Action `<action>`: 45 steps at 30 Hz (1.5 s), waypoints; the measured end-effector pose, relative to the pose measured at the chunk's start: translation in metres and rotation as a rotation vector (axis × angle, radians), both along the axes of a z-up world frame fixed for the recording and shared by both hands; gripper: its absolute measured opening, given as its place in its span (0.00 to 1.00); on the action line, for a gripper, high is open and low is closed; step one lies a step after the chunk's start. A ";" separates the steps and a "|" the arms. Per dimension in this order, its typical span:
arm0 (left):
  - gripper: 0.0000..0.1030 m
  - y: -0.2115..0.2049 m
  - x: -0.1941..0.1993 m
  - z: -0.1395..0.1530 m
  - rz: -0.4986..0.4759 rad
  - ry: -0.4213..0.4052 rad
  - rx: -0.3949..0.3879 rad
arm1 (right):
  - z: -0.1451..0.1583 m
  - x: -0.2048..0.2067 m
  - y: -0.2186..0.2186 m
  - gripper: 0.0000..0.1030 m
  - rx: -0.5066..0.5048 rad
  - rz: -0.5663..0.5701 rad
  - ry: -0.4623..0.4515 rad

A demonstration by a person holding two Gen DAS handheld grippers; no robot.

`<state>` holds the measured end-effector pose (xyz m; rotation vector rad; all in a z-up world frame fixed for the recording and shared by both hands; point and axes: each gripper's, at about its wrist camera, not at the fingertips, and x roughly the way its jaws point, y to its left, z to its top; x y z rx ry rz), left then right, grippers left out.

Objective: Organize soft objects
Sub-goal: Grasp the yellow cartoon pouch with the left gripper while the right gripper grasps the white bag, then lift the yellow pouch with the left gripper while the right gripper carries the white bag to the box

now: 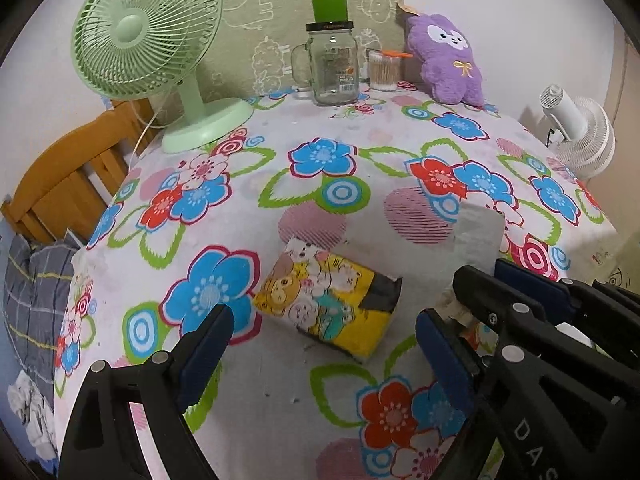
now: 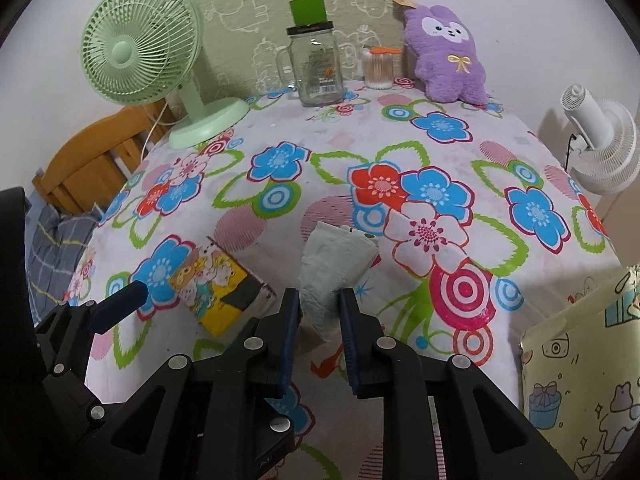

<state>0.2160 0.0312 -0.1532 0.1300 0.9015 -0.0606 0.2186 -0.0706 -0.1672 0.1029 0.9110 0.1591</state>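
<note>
A yellow cartoon-print tissue pack (image 1: 334,306) lies on the floral tablecloth (image 1: 328,184), just ahead of my open, empty left gripper (image 1: 324,340). It also shows in the right wrist view (image 2: 218,286). My right gripper (image 2: 319,300) is shut on a pale crumpled tissue (image 2: 332,266), held just above the cloth. In the left wrist view the tissue (image 1: 478,234) sticks up above the right gripper (image 1: 460,300). A purple plush toy (image 1: 450,58) leans against the back wall; it also shows in the right wrist view (image 2: 448,52).
At the back stand a green desk fan (image 1: 160,60), a glass mug jar (image 1: 334,66) and a cotton swab box (image 1: 384,70). A white fan (image 2: 600,144) is off the right edge. A cartoon-print bag (image 2: 580,380) sits at the near right. A wooden bed frame (image 1: 68,184) is left.
</note>
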 end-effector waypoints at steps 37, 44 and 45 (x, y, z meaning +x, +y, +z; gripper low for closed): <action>0.79 0.002 0.008 -0.012 -0.027 0.037 -0.038 | -0.009 0.008 0.004 0.22 -0.002 -0.016 0.032; 0.79 0.005 -0.010 -0.001 0.008 0.014 -0.055 | 0.002 -0.006 0.007 0.22 -0.012 0.016 0.009; 0.79 0.005 -0.014 0.001 0.012 0.009 -0.055 | 0.003 -0.009 0.008 0.22 -0.012 0.019 0.005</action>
